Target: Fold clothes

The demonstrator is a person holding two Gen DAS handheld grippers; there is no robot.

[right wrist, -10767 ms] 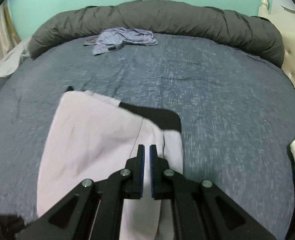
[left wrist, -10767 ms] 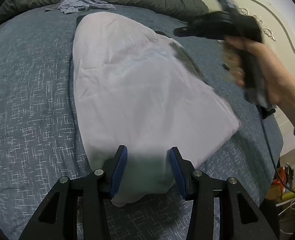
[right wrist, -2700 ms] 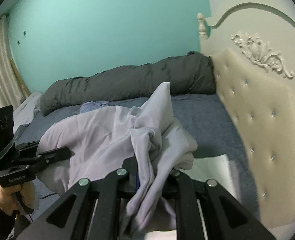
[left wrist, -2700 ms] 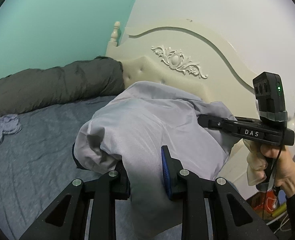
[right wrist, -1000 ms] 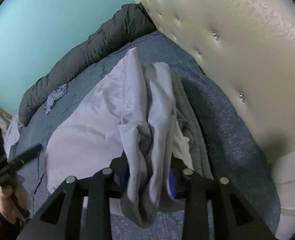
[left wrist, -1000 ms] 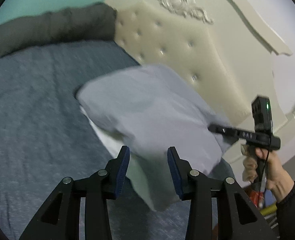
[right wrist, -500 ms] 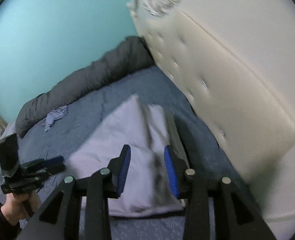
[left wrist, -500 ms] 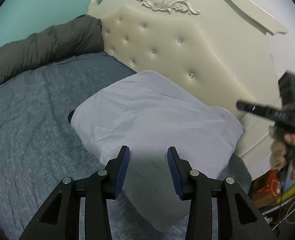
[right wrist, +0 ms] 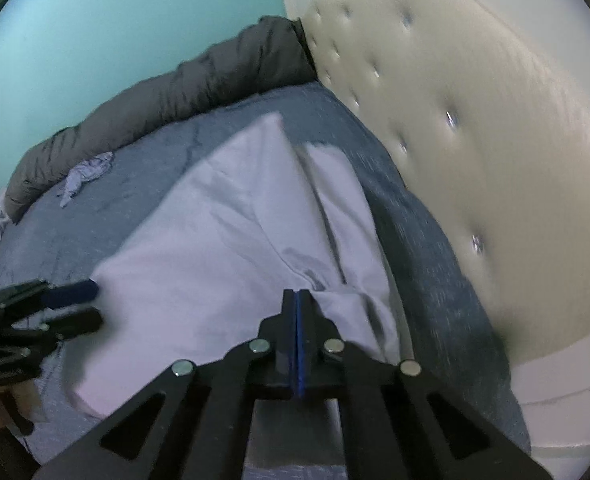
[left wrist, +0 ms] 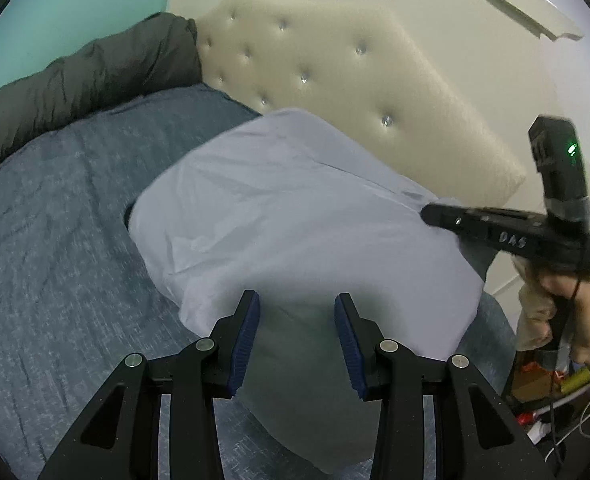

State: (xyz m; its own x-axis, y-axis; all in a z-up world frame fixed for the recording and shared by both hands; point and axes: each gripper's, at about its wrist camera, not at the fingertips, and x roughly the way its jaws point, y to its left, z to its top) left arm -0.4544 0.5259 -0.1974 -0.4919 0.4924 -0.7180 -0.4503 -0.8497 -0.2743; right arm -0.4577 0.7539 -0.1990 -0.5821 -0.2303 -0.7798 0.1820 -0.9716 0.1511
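A pale lilac folded garment (left wrist: 295,216) lies on the blue-grey bed sheet (left wrist: 55,240), close to the headboard. My left gripper (left wrist: 297,320) hovers open over the garment's near edge, and its blue pads do not press on the cloth. In the right wrist view the garment (right wrist: 223,248) fills the middle, creased along its right side. My right gripper (right wrist: 298,300) is shut above it, blue pads together with nothing between them. From the left wrist view the right gripper (left wrist: 429,215) sits over the garment's right edge, held by a hand (left wrist: 575,312). The left gripper (right wrist: 93,306) shows at the garment's left corner.
A cream tufted headboard (left wrist: 335,60) stands right behind the garment. A dark grey rolled duvet (right wrist: 183,88) runs along the far side of the bed. A small crumpled blue-grey garment (right wrist: 85,174) lies near it. Floor clutter and cables (left wrist: 555,392) show past the bed's right edge.
The right gripper has let go of the bunched cloth, and its jaws have since closed empty. The garment now lies flat by the headboard. The left gripper has moved in closer.
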